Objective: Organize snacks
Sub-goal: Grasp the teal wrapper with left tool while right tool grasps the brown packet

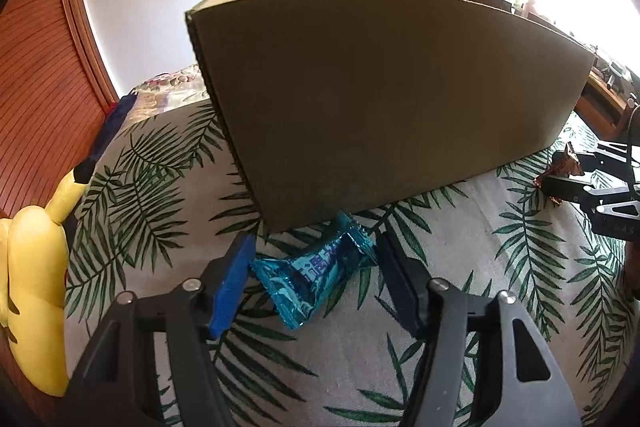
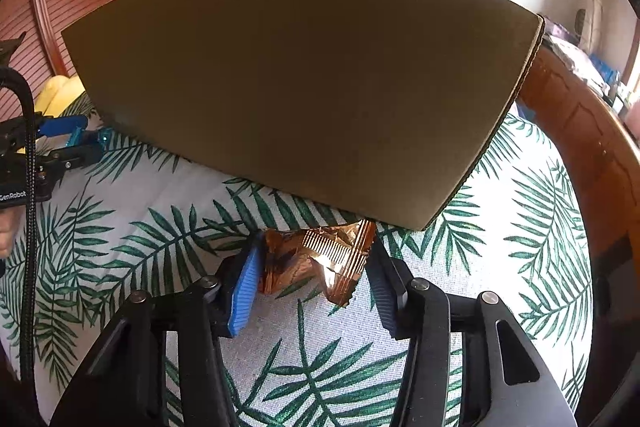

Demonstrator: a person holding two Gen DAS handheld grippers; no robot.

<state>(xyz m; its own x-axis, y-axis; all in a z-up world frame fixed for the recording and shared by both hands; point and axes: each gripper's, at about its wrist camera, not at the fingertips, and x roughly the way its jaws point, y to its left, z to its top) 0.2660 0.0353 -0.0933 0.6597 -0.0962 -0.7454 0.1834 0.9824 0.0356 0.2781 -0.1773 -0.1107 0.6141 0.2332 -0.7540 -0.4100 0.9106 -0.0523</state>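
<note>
A blue foil snack packet [image 1: 316, 273] lies on the leaf-print cloth [image 1: 168, 187] just in front of a tall cardboard box [image 1: 380, 95]. My left gripper [image 1: 314, 263] is open, its blue pads on either side of the packet. A gold-brown foil snack [image 2: 320, 259] lies on the cloth by the same box [image 2: 304, 95]. My right gripper [image 2: 312, 267] is open around it, the left pad close to the wrapper. The right gripper [image 1: 568, 183] also shows at the right in the left wrist view, and the left gripper [image 2: 80, 143] at the left in the right wrist view.
A yellow plush toy [image 1: 32, 287] lies at the cloth's left edge by a red-brown wooden panel [image 1: 36, 87]. A curved wooden rail [image 2: 592, 147] runs along the right side. Furniture with small items [image 1: 608, 87] stands behind the box.
</note>
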